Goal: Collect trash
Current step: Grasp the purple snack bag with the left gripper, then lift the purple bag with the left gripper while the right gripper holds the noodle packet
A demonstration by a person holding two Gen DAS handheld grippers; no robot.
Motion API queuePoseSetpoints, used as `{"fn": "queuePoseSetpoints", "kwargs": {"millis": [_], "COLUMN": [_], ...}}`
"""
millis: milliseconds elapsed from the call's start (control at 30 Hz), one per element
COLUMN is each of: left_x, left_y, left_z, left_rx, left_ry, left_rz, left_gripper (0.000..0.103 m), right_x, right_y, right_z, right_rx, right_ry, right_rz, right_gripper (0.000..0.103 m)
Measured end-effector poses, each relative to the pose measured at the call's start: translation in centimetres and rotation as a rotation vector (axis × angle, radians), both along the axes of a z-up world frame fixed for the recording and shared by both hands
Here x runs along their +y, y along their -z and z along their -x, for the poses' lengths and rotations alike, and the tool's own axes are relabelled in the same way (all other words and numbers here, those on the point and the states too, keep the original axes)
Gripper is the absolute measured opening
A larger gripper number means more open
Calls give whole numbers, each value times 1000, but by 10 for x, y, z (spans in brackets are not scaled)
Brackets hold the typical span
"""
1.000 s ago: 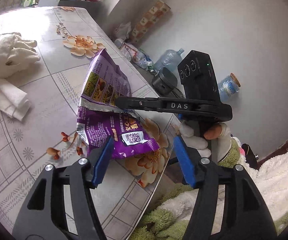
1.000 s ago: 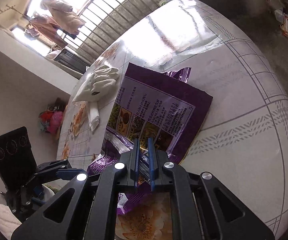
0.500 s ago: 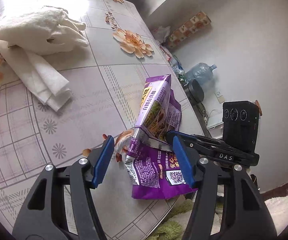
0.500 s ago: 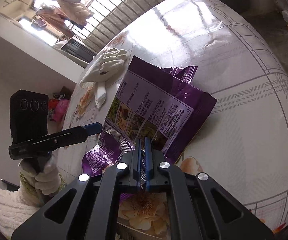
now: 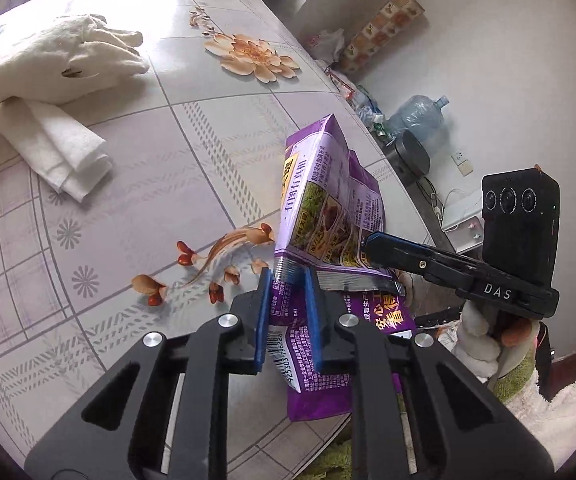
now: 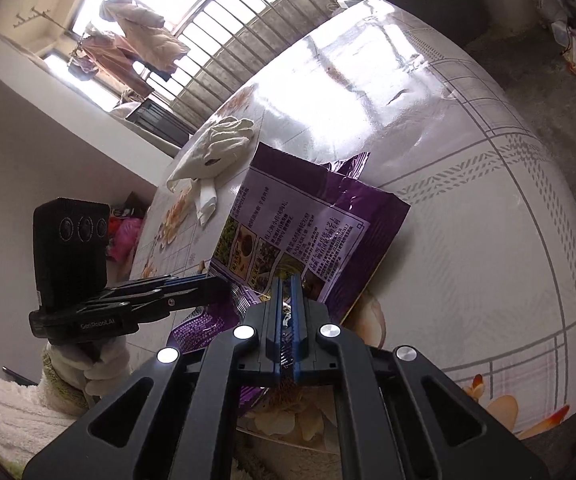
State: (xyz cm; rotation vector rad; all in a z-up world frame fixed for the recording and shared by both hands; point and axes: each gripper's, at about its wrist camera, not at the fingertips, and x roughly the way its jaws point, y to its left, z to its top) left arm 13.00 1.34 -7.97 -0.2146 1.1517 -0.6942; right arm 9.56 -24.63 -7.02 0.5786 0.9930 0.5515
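- Standing half-folded at the table's near edge, a purple bag [image 5: 328, 216] rises between the two grippers, its lower flap flat on the table [image 5: 191, 128] and hanging a little over the rim.
- The left gripper [image 5: 285, 280] is closing, its blue pads [image 5: 263, 312] on either side of the bag's crimped corner; a narrow gap shows beside the right pad, so whether the grip is firm cannot be told.
- The right gripper [image 6: 286, 284] is pinched shut on the bag's lower edge, the foil clamped between its blue pads [image 6: 296, 320].
- In the left view, the right gripper reaches in from the right, held by a gloved hand [image 5: 484, 340].
- Farther back on the floral tabletop lie a white glove [image 5: 63, 64] and a folded tissue [image 5: 59, 148], well apart from the bag.
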Motion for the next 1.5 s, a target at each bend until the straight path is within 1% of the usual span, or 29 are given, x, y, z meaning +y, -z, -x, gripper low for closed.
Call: {"fn": "queuePoseSetpoints", "kwargs": {"millis": [67,100,133,167,233,300,333,500,533,600,700,767,833,933,967,1100,1133,1300,1367,1433,1500], "left_x": [-1,1,3,8,17,25,28,38,41,43,49,53,52,49,47,54,55,67,68,70,69], "left_y": [-1,-1,0,1,6,11,13,20,19,14,6,-3,-11,-19,-19,-22,-24,-45,-54,-59,-59], "left_z": [2,2,1,1,-3,-6,-7,-11,-10,-9,-9,-7,-7,-5,-5,-7,-7,-10,-10,-9,-9], "left_rx": [-26,-24,-14,2,47,92,110,195,207,213,218,204,186,163,166,178,177,141,123,114,122], "left_ry": [-5,-9,-18,-29,-53,-81,-92,-130,-131,-133,-131,-129,-117,-95,-89,-80,-79,-78,-76,-75,-76], "left_rz": [-25,-19,-4,17,77,132,154,236,262,314,409,451,476,472,484,548,563,636,664,706,748], "left_gripper": [10,10,9,9,7,5,4,2,1,0,0,0,0,0,0,0,0,0,0,0,0], "right_x": [-15,-23,-28,-33,-36,-33,-30,-5,-2,1,0,-3,-11,-16,-18,-23,-25,-40,-44,-47,-48], "right_y": [-5,-5,-6,-6,-6,-4,-2,-3,-3,-2,-1,0,1,4,5,8,8,9,9,12,15], "right_z": [4,4,5,6,7,7,6,0,-2,-4,-6,-6,-5,-3,-3,0,1,10,13,17,19], "right_rx": [-9,-4,5,14,25,44,60,86,90,95,106,113,120,116,118,120,112,52,33,26,19], "right_ry": [43,64,85,102,112,93,87,27,18,18,17,21,26,33,35,63,67,101,102,101,108], "right_rz": [-52,-80,-100,-104,-110,-128,-125,-81,-80,-83,-120,-163,-232,-348,-375,-422,-450,-626,-675,-726,-769], "right_gripper": [10,12,22,36,46,49,55,58,58,59,59,59,59,62,63,63,63,74,79,80,80]}}
